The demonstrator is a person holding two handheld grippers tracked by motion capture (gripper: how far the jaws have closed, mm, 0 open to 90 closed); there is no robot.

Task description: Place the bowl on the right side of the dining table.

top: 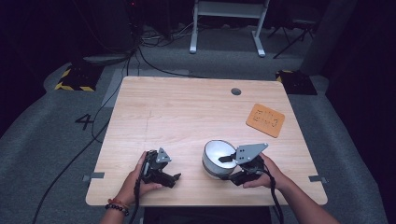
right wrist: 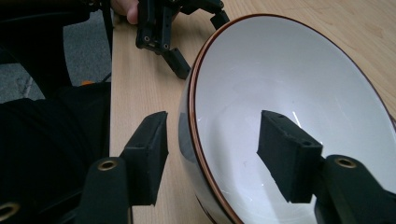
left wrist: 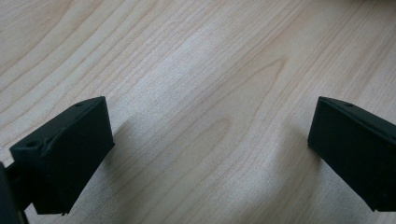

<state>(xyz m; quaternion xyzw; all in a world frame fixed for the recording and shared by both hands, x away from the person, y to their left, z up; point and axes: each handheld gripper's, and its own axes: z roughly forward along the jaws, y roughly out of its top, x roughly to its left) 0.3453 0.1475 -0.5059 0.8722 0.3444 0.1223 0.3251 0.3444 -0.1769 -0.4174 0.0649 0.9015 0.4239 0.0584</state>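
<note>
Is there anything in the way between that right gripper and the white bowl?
Nothing visible. The right gripper already straddles the bowl's rim, one jaw inside, one outside, with small gaps left on both sides.

The high view is dim: light falls from above on the table [top: 187, 116] while the floor around it sinks into near-black. Both gripper views are brighter and sharp in the middle, with soft shadows on the wood and faint glare inside the bowl [right wrist: 289, 74].
</note>
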